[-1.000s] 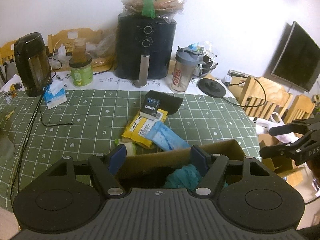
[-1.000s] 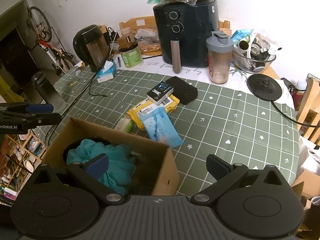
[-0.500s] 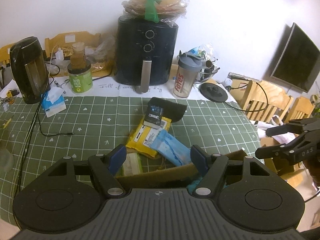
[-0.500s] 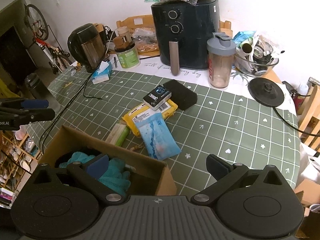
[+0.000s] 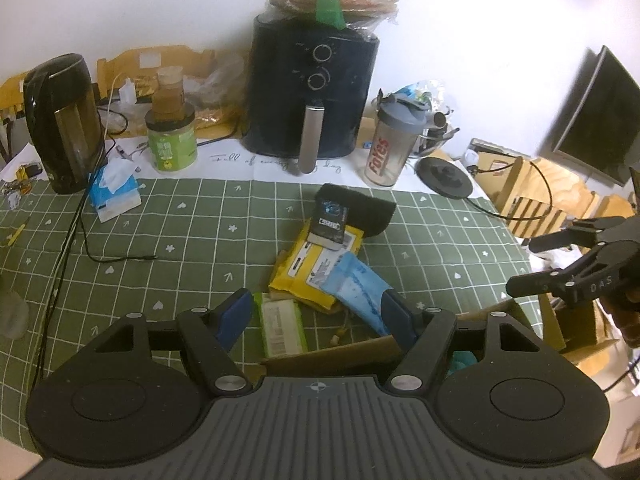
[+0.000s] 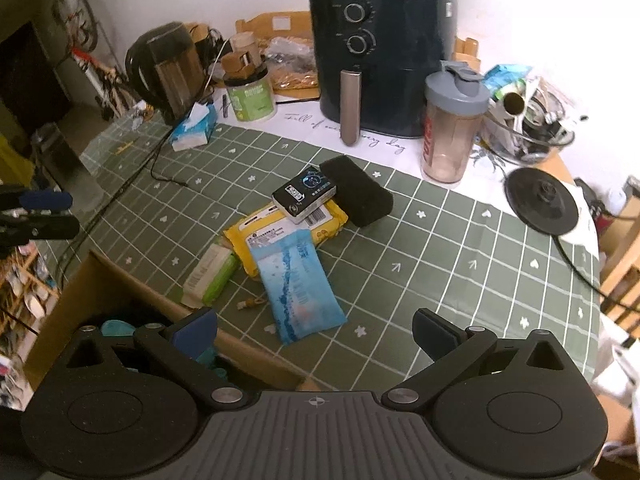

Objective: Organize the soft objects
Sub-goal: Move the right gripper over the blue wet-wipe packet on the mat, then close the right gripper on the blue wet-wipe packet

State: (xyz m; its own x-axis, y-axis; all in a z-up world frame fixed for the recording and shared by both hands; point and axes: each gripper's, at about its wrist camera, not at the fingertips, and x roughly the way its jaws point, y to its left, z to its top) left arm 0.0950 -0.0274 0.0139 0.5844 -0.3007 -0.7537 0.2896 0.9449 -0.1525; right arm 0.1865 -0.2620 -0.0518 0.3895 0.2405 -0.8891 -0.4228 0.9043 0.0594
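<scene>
Two grippers are hovering above the near edge of the green checked tablecloth (image 6: 460, 248), and we are listing both as spread wide and carrying nothing: left gripper (image 5: 316, 312), right gripper (image 6: 316, 326). We are logging a cardboard box (image 6: 132, 276) sitting at the table's near edge, with a teal cloth (image 6: 116, 327) lying inside it. Just beyond the box we are counting a pile of soft packs: a blue pack (image 6: 298, 284) resting partly on a yellow pack (image 6: 276, 232), a green pack (image 6: 212, 276) beside them, a small black packet (image 6: 304, 194) lying on the yellow pack, and a black sponge (image 6: 356, 190) touching that packet. An air fryer (image 6: 384, 60) is standing at the back.
</scene>
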